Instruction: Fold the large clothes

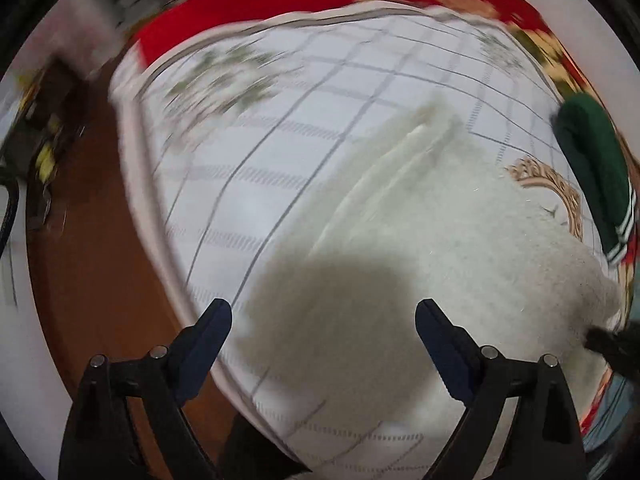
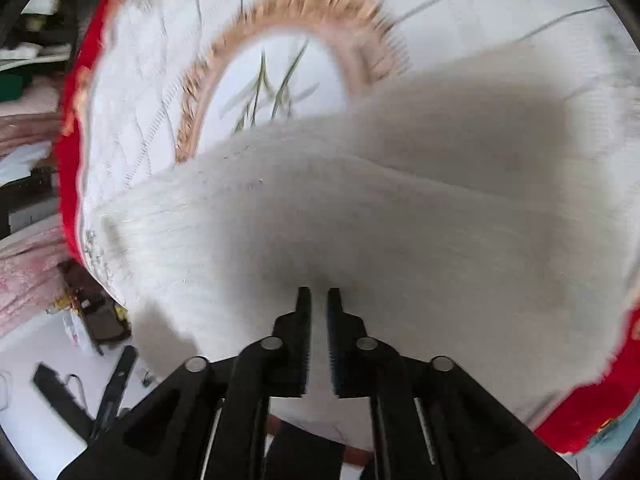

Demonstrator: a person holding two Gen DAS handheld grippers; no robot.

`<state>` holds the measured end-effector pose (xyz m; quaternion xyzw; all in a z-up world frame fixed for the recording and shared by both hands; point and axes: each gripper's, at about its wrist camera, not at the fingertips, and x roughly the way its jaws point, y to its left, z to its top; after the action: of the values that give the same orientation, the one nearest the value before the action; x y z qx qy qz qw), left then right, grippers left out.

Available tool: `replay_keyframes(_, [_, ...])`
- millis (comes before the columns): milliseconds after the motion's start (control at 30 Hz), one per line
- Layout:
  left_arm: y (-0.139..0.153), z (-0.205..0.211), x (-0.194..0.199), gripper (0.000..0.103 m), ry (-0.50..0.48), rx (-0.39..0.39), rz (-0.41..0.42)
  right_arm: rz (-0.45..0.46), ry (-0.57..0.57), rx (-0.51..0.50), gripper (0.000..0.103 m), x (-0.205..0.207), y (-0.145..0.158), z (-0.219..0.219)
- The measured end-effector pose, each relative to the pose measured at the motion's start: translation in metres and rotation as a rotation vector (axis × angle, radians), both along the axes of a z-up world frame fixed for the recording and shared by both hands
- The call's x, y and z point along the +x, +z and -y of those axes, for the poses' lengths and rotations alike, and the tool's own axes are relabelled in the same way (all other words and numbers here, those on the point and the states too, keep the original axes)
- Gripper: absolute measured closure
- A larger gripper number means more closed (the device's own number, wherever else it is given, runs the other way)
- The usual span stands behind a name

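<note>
— Sweater, cream and fuzzy: where is it lying?

— Spread on the white quilted bedspread with its grey grid lines, over a red blanket. A dark green garment with white stripes lies just beside it, at the bed's edge.

— And the left gripper?

— Fingers spread wide, nothing between them, hovering above the sweater's near part and casting a shadow there.

— The right gripper?

— Its fingers are pressed nearly together over the sweater, a thin strip of white showing between them. It looks pinched on the knit, though blur hides the contact itself.
</note>
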<state>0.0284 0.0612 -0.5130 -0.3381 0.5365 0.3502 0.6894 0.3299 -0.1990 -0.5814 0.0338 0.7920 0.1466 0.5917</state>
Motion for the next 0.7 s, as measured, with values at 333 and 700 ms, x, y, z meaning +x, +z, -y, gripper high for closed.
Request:
replay_keyframes(333, [-0.067,0.014,-0.02,0.011,0.317,-0.25,0.262,-0.017,-0.136,-0.079,0.078,-0.034,-0.067,0.102])
replay_keyframes(700, [0.008,-0.017,0.009,0.087,0.285,0.092,0.4,-0.031,-0.072,0.079,0.074,-0.036,-0.013,0.126])
